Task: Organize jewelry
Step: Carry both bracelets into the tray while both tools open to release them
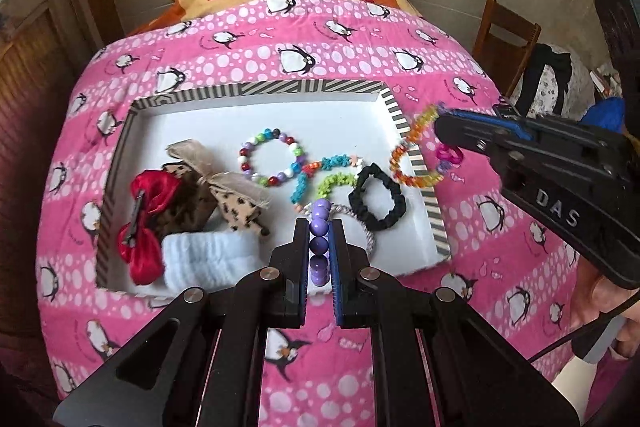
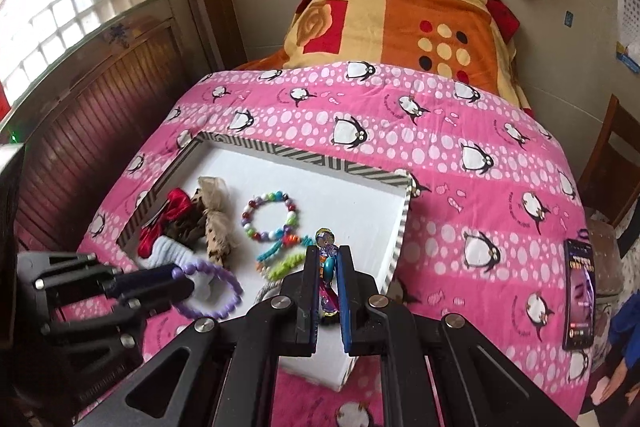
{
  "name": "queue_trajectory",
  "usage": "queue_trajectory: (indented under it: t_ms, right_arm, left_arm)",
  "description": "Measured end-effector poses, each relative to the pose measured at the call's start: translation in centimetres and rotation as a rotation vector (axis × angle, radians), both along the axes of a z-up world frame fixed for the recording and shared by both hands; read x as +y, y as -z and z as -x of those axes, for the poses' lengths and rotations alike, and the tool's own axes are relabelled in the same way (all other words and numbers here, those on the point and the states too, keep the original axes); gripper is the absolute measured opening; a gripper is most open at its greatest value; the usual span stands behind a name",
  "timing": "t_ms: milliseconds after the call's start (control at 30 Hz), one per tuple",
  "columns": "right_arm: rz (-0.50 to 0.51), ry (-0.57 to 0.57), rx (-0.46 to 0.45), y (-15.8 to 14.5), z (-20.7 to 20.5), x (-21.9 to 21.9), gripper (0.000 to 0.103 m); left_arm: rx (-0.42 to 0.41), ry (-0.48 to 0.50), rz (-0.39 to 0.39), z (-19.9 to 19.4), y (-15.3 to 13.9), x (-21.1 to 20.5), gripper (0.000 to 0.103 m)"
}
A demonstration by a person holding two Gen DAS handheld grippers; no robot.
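A white tray with a striped rim (image 1: 256, 89) (image 2: 304, 157) lies on the pink penguin quilt. My left gripper (image 1: 319, 227) (image 2: 182, 277) is shut on a purple bead bracelet (image 1: 319, 241) (image 2: 224, 291) above the tray's near edge. My right gripper (image 2: 329, 255) (image 1: 440, 117) is shut on a multicoloured crystal bracelet (image 1: 416, 151) (image 2: 326, 267), held over the tray's right rim. In the tray lie a colourful bead bracelet (image 1: 272, 159) (image 2: 269, 215), a teal-and-green bracelet (image 1: 320, 177) (image 2: 280, 255), a black scrunchie (image 1: 376, 199), a red bow (image 1: 146, 223) (image 2: 168, 219), a leopard bow (image 1: 216, 195) and a white band (image 1: 208, 261).
The pink quilt (image 1: 360, 39) covers a raised bed, with an orange patterned blanket (image 2: 400, 23) behind. A phone (image 2: 579, 291) lies on the quilt's right edge. A wooden chair (image 1: 508, 35) stands at the right. A wood-panelled wall and window (image 2: 80, 67) are at the left.
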State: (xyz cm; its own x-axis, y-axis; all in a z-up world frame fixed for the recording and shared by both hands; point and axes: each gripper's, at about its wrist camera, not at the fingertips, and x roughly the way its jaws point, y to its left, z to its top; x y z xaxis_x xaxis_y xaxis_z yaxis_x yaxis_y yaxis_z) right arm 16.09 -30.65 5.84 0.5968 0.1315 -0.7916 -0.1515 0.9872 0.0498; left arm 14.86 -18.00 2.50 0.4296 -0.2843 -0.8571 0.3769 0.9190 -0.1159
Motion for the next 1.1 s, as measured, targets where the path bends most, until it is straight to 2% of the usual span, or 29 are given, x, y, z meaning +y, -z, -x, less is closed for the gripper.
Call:
queue_trajectory:
  t_ms: [233, 500, 833, 1100]
  right_arm:
    - [0.009, -0.026, 0.037, 1.5, -4.0, 0.5, 0.007]
    - [-0.014, -0.077, 0.091, 4.0, -7.5, 1.8, 0.007]
    - [0.002, -0.004, 0.169, 7.6, -11.2, -0.5, 0.007]
    - [0.031, 0.0, 0.162, 8.8, -12.4, -0.5, 0.007]
  left_arm:
    - [0.046, -0.029, -0.002, -2.1, 2.4, -1.1, 0.008]
    - [0.079, -0.089, -0.063, -4.0, 5.6, 0.3, 0.008]
    - [0.101, -0.122, -0.079, -4.8, 7.1, 1.0, 0.008]
    - [0.107, -0.133, -0.089, -5.2, 7.6, 0.8, 0.008]
